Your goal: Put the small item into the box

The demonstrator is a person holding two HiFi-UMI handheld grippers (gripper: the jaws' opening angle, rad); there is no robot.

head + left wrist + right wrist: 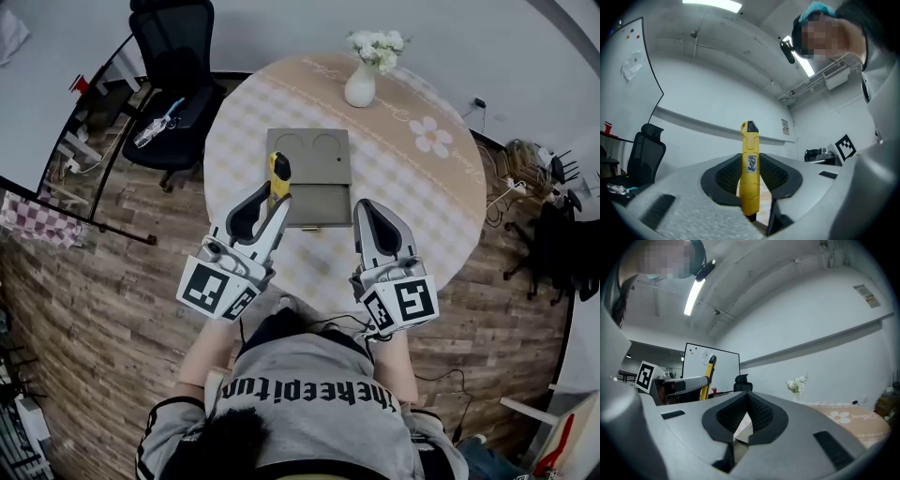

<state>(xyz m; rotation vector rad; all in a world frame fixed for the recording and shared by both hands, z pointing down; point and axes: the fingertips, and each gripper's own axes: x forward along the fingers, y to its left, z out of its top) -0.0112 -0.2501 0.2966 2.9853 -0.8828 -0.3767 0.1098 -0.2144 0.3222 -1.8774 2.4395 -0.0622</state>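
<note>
A round table (pixel 427 202) covered with a pale checked cloth is seen from above, with a flat grey-green box (pixel 323 192) laid at its middle. Two round hollows are set into the box's far half, and a shallow recess is seen in its near half. A white vase of flowers (pixel 361 82) is placed at 12 o'clock from the box, near the table's far rim. A black office chair (pixel 178 89) is parked off the table at 10 o'clock. The left gripper (pixel 277 201) is held at 7 o'clock from the box's middle, and its jaws are clamped on a small yellow tool (pixel 279 172) (a black tip is seen at its top end). The tool is held upright above the box's left edge and has not yet been set inside. In the left gripper view, the yellow tool (pixel 750 164) is gripped by its lower half between the dark ribbed pads of the left gripper (pixel 751 182). The right gripper (pixel 368 210) is held at 5 o'clock from the box's middle. In the right gripper view, the jaws of the right gripper (pixel 746 414) are pressed together at the tips, and nothing is held between them.
</note>
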